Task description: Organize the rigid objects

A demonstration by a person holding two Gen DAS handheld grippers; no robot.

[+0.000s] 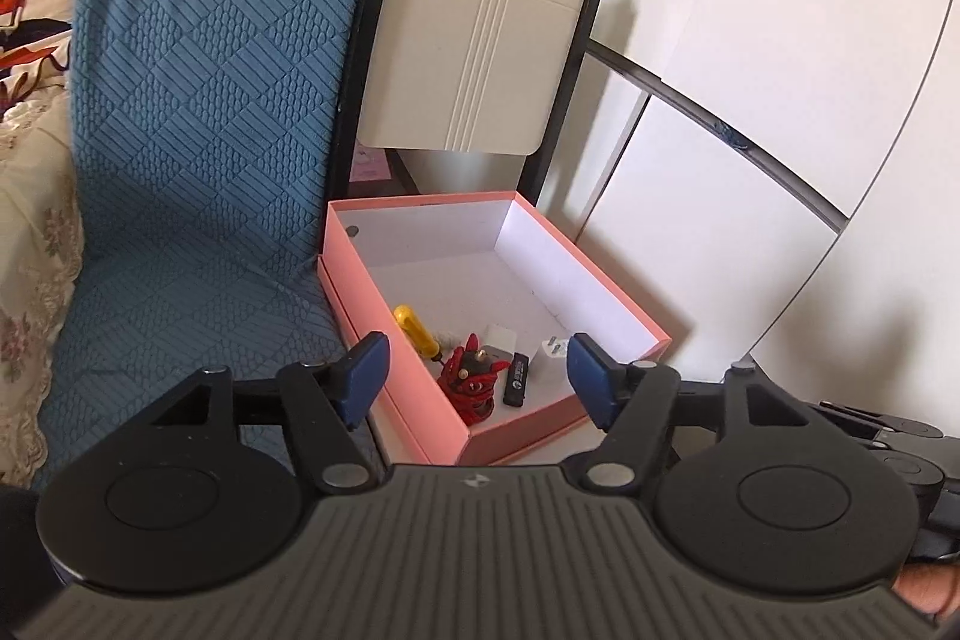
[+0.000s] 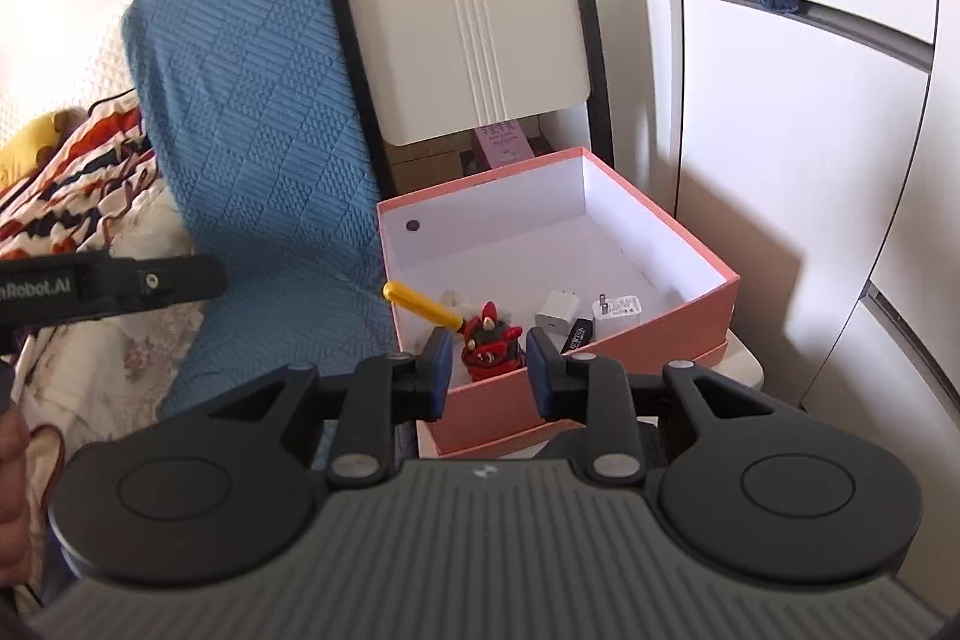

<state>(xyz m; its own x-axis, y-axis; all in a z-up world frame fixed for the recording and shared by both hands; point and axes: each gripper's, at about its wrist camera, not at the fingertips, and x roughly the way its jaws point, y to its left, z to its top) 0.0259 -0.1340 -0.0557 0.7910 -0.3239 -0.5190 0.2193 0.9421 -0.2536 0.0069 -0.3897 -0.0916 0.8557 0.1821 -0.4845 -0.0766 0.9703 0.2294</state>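
Observation:
A pink box [image 1: 630, 304] [image 2: 678, 334] with a white inside stands open on a white seat. In it lie a yellow-handled screwdriver [image 1: 413, 325] [image 2: 423, 305], a red figurine [image 1: 474, 376] [image 2: 489, 343], a black USB stick [image 1: 517, 377] [image 2: 579, 328] and two white chargers [image 1: 552, 355] [image 2: 618, 310]. My left gripper [image 1: 477, 379] is open and empty, just short of the box's near corner. My right gripper [image 2: 487, 370] is open and empty, in front of the box's near wall, in line with the figurine.
A blue textured cushion [image 1: 204, 112] [image 2: 258, 130] lies left of the box. A beige folding chair back [image 1: 480, 28] [image 2: 474, 10] rises behind it. White wall panels [image 1: 750, 40] stand on the right. Patterned bedding [image 2: 72, 172] lies at far left. The left gripper's body [image 2: 108, 283] shows at the right wrist view's left.

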